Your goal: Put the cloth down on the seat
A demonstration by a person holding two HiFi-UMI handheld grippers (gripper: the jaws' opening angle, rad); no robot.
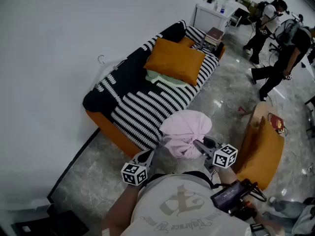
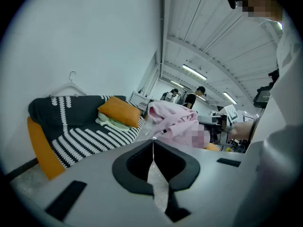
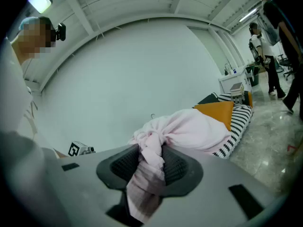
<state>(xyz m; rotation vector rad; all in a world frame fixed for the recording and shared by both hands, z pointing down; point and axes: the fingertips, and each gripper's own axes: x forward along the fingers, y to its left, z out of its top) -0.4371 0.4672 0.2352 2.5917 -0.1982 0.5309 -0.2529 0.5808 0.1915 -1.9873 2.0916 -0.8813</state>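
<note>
A bunched pink cloth (image 1: 184,129) hangs in the air just off the front edge of the sofa seat (image 1: 147,107), which has a black-and-white striped cover. My right gripper (image 1: 198,144) is shut on the cloth. In the right gripper view a twisted fold of the cloth (image 3: 189,129) is pinched between the pads of the right gripper (image 3: 150,162). My left gripper (image 1: 149,155) is to the left of the cloth and apart from it. In the left gripper view the left gripper (image 2: 153,143) has its jaws together with nothing held, and the cloth (image 2: 173,119) lies ahead.
An orange cushion (image 1: 174,60) and a pale green cloth (image 1: 165,78) lie at the sofa's far end. An orange chair (image 1: 263,149) stands at the right. A white desk (image 1: 216,14) and people (image 1: 275,38) are at the back right. A wire hanger (image 1: 101,59) rests on the sofa back.
</note>
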